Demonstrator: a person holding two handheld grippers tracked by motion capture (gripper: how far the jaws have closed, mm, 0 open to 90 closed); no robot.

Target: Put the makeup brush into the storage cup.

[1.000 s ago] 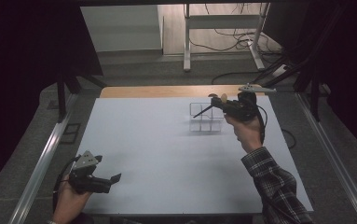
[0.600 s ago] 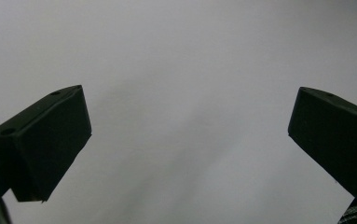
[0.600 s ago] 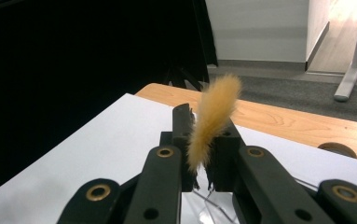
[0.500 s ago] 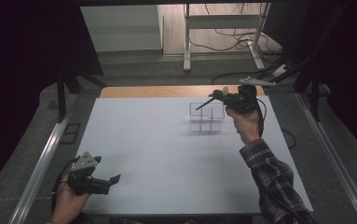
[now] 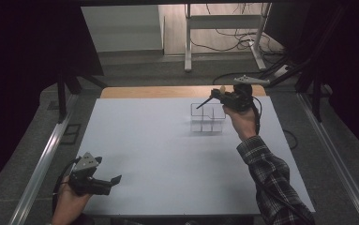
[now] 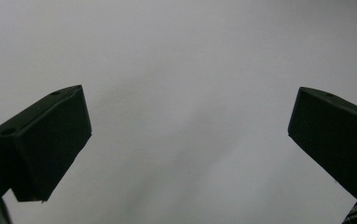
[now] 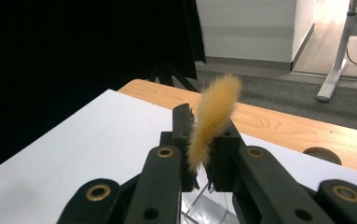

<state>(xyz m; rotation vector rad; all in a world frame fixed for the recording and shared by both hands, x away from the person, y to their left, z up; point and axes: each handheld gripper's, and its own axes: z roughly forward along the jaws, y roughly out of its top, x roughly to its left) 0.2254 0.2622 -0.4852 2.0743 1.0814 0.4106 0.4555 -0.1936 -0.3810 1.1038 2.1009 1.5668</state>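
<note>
Right gripper [image 7: 199,161]: fingers [image 7: 183,135] closed on a brush [image 7: 213,119]. The tan, fluffy bristle end stands up between the two black fingers in the right gripper view. In the high view the brush's thin dark handle [image 5: 204,102] sticks out of the right gripper [image 5: 224,97] toward the left, slanting down over a clear compartmented organizer [image 5: 207,119]. Tip of the handle sits above the organizer's rear left part; whether it touches the clear wall I cannot tell. The clear rim of the organizer [image 7: 204,205] also shows just below the fingers in the right gripper view.

Organizer stands on the white tabletop [image 5: 168,154], toward the far right, near the bare wooden edge [image 5: 158,92] at the back. The right hand [image 5: 240,119], in a plaid sleeve [image 5: 273,183], holds the gripper raised above the organizer's right rear corner.

Left gripper [image 6: 190,140]: fingers [image 6: 45,140] wide apart, nothing between them, plain white tabletop beneath. In the high view the left gripper [image 5: 114,180] rests at the near left corner of the tabletop, well apart from the organizer.
</note>
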